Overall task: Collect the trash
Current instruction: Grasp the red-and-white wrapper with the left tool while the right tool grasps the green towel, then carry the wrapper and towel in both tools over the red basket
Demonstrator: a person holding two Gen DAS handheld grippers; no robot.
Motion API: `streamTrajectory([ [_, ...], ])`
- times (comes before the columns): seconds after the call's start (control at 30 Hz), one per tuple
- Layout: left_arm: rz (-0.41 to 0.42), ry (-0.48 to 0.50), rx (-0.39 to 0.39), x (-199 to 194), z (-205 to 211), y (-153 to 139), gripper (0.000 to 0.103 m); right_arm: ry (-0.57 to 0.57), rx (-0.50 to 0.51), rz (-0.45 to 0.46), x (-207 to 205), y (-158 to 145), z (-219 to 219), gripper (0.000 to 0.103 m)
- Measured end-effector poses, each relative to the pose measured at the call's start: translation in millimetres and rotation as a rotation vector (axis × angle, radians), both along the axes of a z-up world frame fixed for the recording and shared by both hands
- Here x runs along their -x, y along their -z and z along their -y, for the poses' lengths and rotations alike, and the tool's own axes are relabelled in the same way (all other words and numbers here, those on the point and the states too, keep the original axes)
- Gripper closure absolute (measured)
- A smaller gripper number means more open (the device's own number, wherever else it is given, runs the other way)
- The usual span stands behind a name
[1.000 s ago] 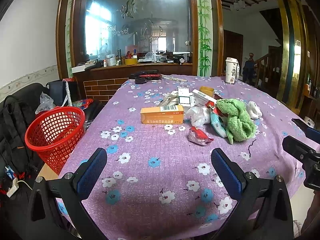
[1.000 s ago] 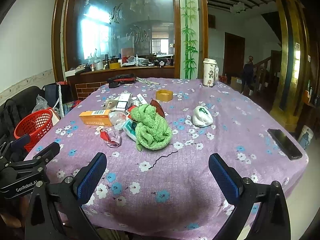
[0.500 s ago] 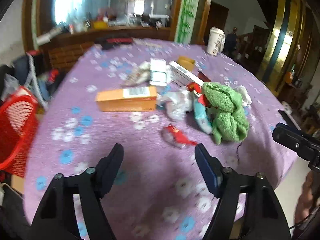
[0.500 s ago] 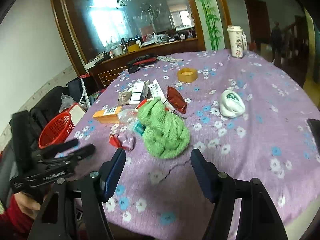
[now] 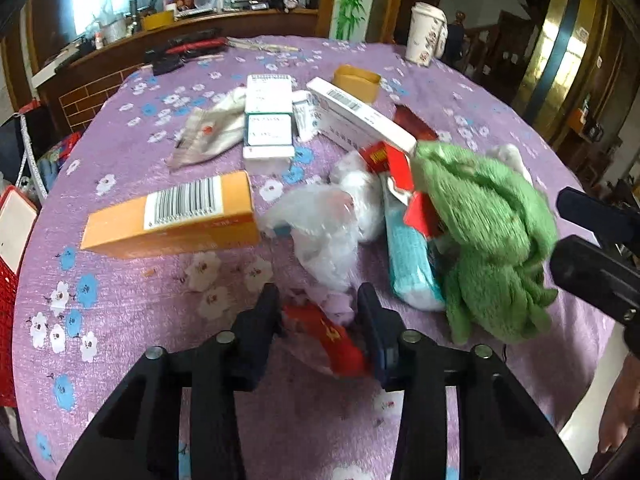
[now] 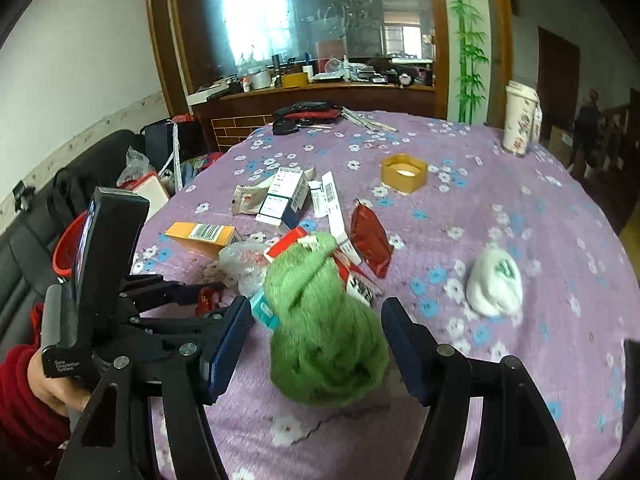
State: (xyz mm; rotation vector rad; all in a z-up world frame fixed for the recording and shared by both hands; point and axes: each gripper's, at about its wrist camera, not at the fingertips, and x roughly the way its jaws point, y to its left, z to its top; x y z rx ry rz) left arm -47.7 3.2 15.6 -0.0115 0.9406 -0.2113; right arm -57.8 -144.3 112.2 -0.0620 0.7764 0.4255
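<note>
Cloth worries us first: our right hand-held gripper (image 6: 316, 344) stands open astride the green rag (image 6: 324, 336), perhaps not trash. Left hand-held gripper (image 5: 318, 312), closing on the red wrapper (image 5: 332, 340) on the counter (image 5: 132, 292), may pinch tablecloth.

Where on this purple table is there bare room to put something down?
Bare tablecloth lies between the tape roll, the white cup and the white sock. More lies left of the orange box, toward the table's edge. From that box to the green cloth it is crowded with trash.
</note>
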Motion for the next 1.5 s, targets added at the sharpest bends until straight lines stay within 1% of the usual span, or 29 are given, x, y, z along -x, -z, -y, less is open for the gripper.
streamTrajectory([
  [0.03, 0.004, 0.002, -0.002, 0.1, 0.4, 0.3, 0.066, -0.011, 0.004, 0.006, -2.8, 0.4, -3.4, 0.031],
  [0.07, 0.006, 0.004, -0.001, 0.2, 0.1, 0.2, 0.067, -0.021, 0.015, 0.008, -5.3, 1.2, -7.0, 0.034],
  [0.1, 0.010, 0.005, -0.001, 1.1, -0.2, -0.1, 0.067, -0.026, 0.033, 0.007, -6.8, 3.6, -10.3, 0.040],
  [0.13, 0.013, 0.007, -0.003, 2.1, 0.0, 0.0, 0.067, -0.031, 0.061, -0.001, -9.0, 7.1, -14.3, 0.071],
  [0.17, 0.017, 0.011, -0.004, 4.0, 0.0, -0.3, 0.067, -0.030, 0.089, -0.002, -9.5, 10.3, -17.0, 0.080],
  [0.23, 0.033, 0.018, 0.000, 9.8, -0.3, -2.2, 0.067, -0.015, 0.079, 0.009, -6.4, 11.2, -13.2, 0.082],
  [0.33, 0.059, 0.025, 0.004, 16.2, 0.4, -5.0, 0.067, -0.003, 0.023, 0.011, 0.3, 5.5, -3.0, 0.088],
  [0.57, 0.119, 0.067, 0.044, 32.4, -2.9, -26.9, 0.068, 0.030, -0.075, 0.028, 14.9, -11.4, 16.5, 0.089],
  [0.73, 0.156, 0.076, 0.067, 39.4, -8.7, -43.7, 0.068, 0.036, -0.105, 0.062, 23.2, -26.7, 19.7, 0.089],
  [0.93, 0.169, 0.061, 0.072, 46.5, -21.1, -52.1, 0.068, 0.026, -0.132, 0.090, 31.4, -41.9, 17.4, 0.089],
  [1.1, 0.202, 0.037, 0.081, 55.5, -38.4, -68.0, 0.068, 0.004, -0.163, 0.090, 30.3, -53.6, 13.4, 0.089],
  [1.17, 0.215, 0.023, 0.086, 60.1, -46.8, -74.9, 0.068, -0.015, -0.180, 0.083, 28.2, -58.2, 7.4, 0.089],
  [1.3, 0.241, -0.019, 0.065, 70.4, -71.4, -88.4, 0.068, -0.065, -0.192, 0.083, 25.1, -66.4, -13.4, 0.089],
  [1.5, 0.256, -0.141, 0.043, 82.3, -129.1, -103.1, 0.068, -0.169, -0.210, 0.075, 18.7, -79.2, -64.4, 0.089],
])
